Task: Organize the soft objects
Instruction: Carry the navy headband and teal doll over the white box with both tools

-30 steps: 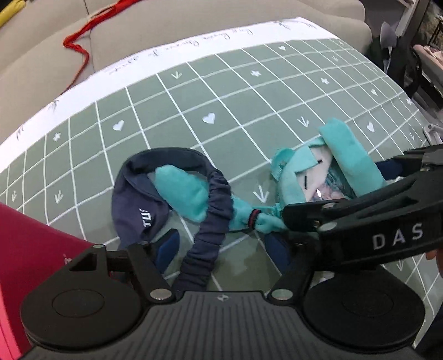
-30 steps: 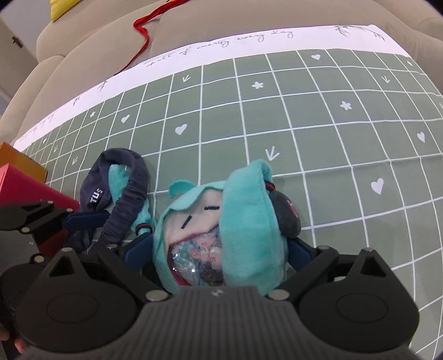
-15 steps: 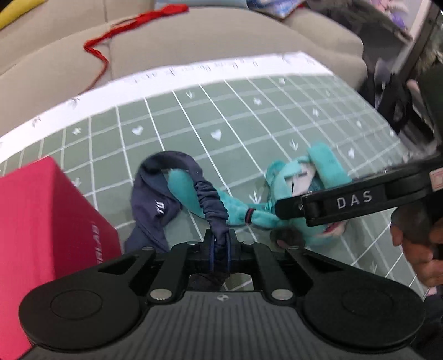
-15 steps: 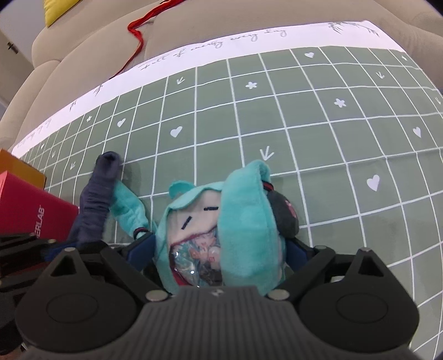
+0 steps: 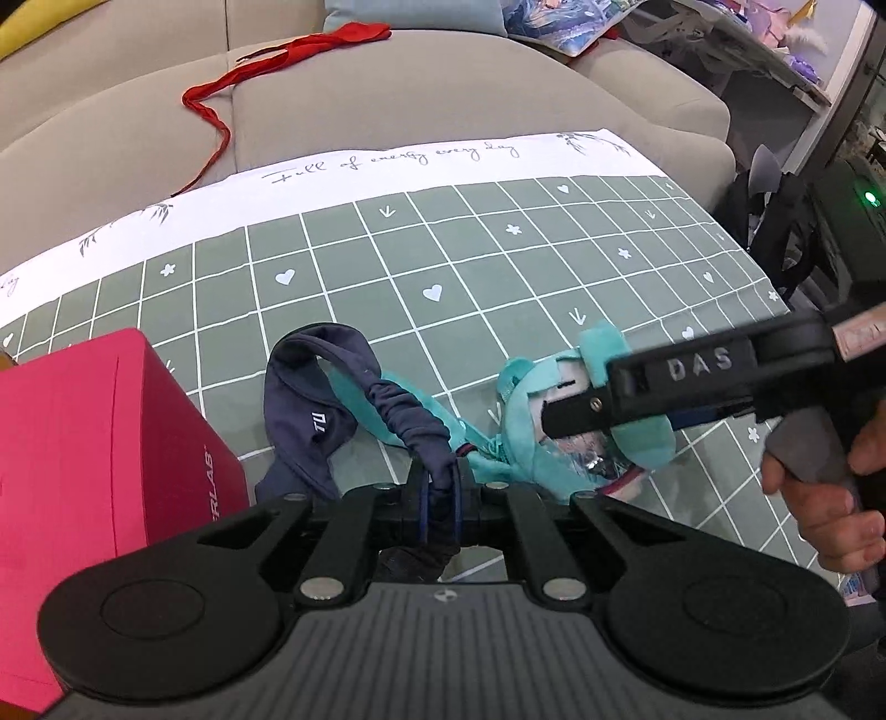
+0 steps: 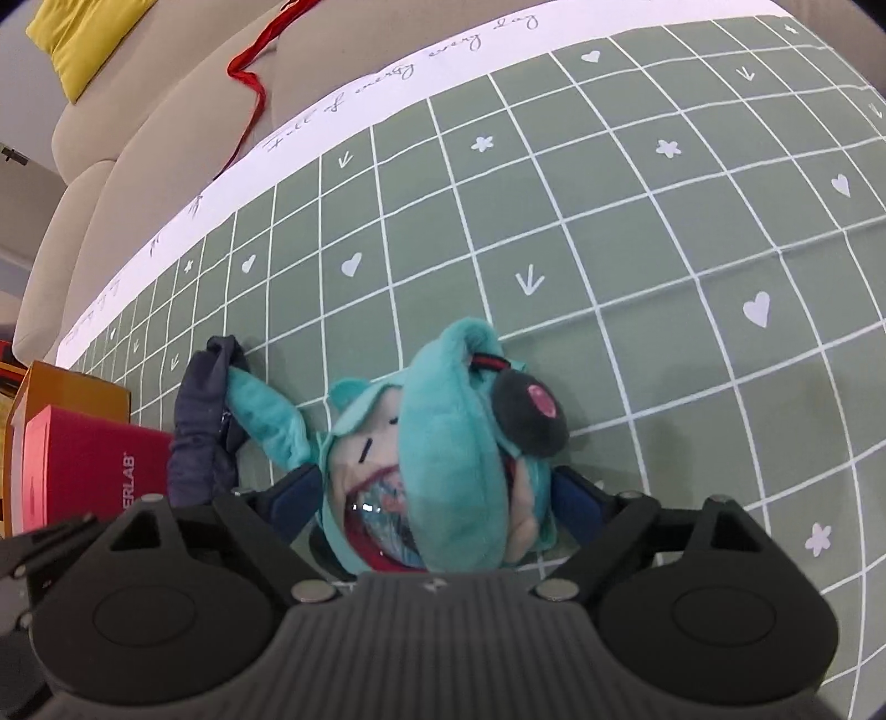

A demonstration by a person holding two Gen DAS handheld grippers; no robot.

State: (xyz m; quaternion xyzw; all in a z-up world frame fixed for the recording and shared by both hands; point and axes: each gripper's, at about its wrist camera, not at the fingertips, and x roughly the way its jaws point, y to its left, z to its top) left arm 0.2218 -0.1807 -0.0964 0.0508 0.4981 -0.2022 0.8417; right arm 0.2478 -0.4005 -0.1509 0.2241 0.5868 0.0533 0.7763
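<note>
A navy blue headband [image 5: 315, 404] lies on the green checked cloth, looped around one long teal pigtail of a teal-haired plush doll [image 5: 559, 437]. My left gripper [image 5: 438, 501] is shut on the gathered elastic part of the headband and lifts it off the cloth. My right gripper [image 6: 437, 493] is closed on the doll's head [image 6: 443, 443], its blue pads pressing both sides. The right gripper also shows in the left wrist view [image 5: 565, 412], over the doll. The headband appears at the left in the right wrist view [image 6: 202, 432].
A pink box [image 5: 94, 459] stands at the left, close to the headband, with an orange box [image 6: 72, 390] behind it. The cloth [image 5: 498, 266] lies on a beige sofa. A red ribbon [image 5: 232, 94] and a yellow cushion [image 6: 83, 39] lie on the sofa behind.
My left gripper has shut on the headband's elastic and pulled it up and back. The right gripper has stayed closed on the doll's head and lifted slightly.
</note>
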